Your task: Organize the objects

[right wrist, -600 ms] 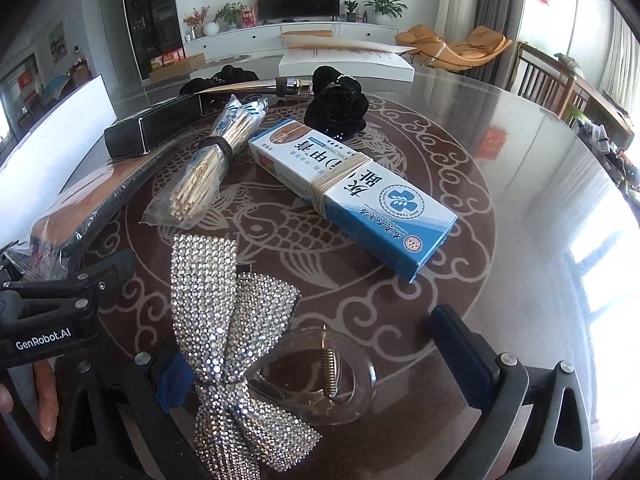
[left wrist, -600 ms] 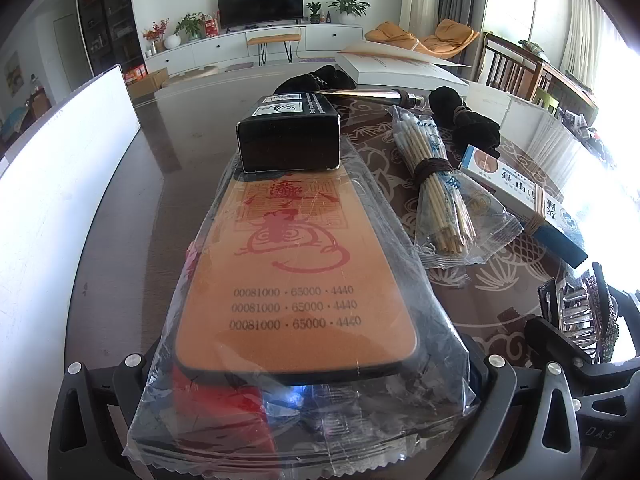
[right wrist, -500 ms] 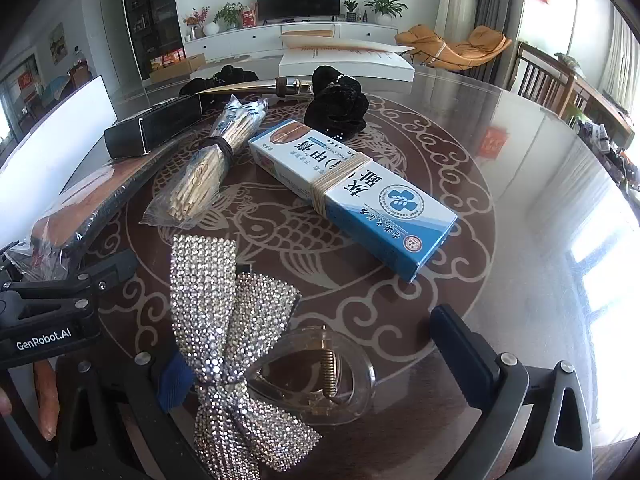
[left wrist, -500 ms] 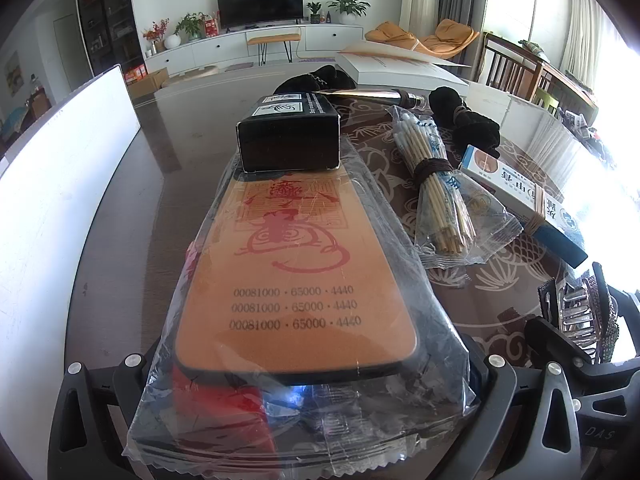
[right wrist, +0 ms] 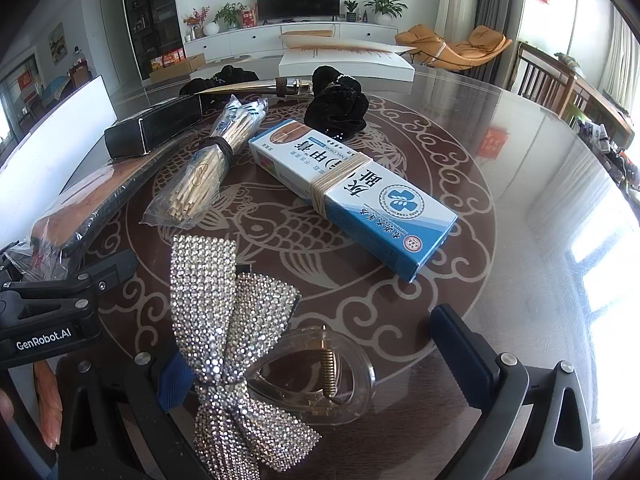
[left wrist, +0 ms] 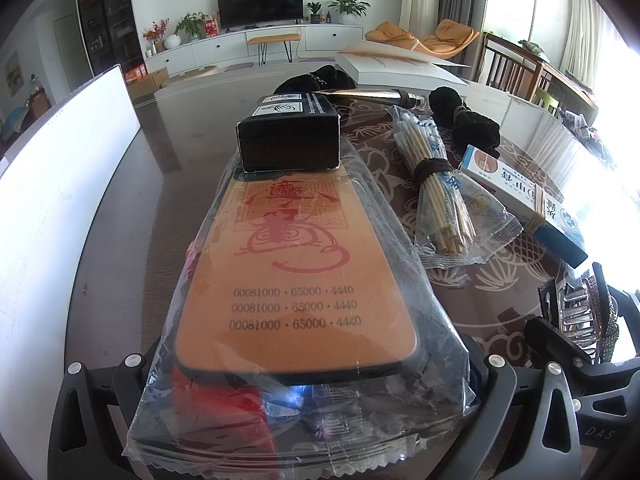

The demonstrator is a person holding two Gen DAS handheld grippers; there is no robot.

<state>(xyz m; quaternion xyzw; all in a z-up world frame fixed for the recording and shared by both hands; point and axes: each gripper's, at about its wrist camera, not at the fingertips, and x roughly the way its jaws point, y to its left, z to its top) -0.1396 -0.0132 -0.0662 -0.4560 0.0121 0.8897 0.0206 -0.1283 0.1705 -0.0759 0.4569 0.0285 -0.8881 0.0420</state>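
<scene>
The orange board sealed in clear plastic [left wrist: 296, 272] lies on the desk [right wrist: 520, 208], its near end sitting between the spread fingers of the left claw [left wrist: 288, 392], which is wide open and not squeezing it. The wrapper hides most of the claw's pads. A black box [left wrist: 288, 136] sits at the board's far end. Over on the right, the rhinestone bow hair clip [right wrist: 224, 320] lies between the right claw [right wrist: 320, 368] fingers, also wide open; the bow covers the left pad. Beyond it: blue-white carton [right wrist: 352, 188], bagged swab bundle [right wrist: 208, 168], black scrunchie [right wrist: 340, 108]. A fingertip pokes in at the bottom left edge [right wrist: 46, 412], mostly cut off
</scene>
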